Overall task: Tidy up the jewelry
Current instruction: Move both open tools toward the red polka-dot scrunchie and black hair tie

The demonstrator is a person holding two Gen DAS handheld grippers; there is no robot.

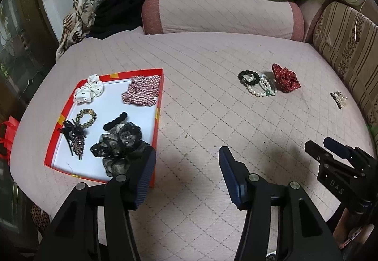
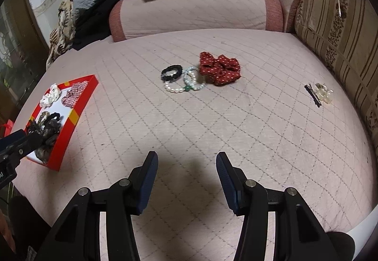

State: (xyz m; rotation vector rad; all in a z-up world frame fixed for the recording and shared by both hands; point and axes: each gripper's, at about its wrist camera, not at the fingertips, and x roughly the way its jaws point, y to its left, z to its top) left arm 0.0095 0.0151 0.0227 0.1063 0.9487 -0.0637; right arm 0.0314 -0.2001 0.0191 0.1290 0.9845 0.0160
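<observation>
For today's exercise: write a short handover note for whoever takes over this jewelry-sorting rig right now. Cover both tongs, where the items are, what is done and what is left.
Left tongs: open, empty, at the red tray's near corner.
Right tongs: open, empty, over bare quilt.
Done: six hair pieces lie in the tray, including the white scrunchie and the plaid scrunchie.
Left on the quilt: black hair tie, two pearl bracelets, red dotted scrunchie, and the hair clips far right.

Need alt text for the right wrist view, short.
Open, empty right hand-held gripper over a pink quilted bed. Ahead lie a red dotted scrunchie, pearl bracelets and a black hair tie; a red tray sits left.
</observation>
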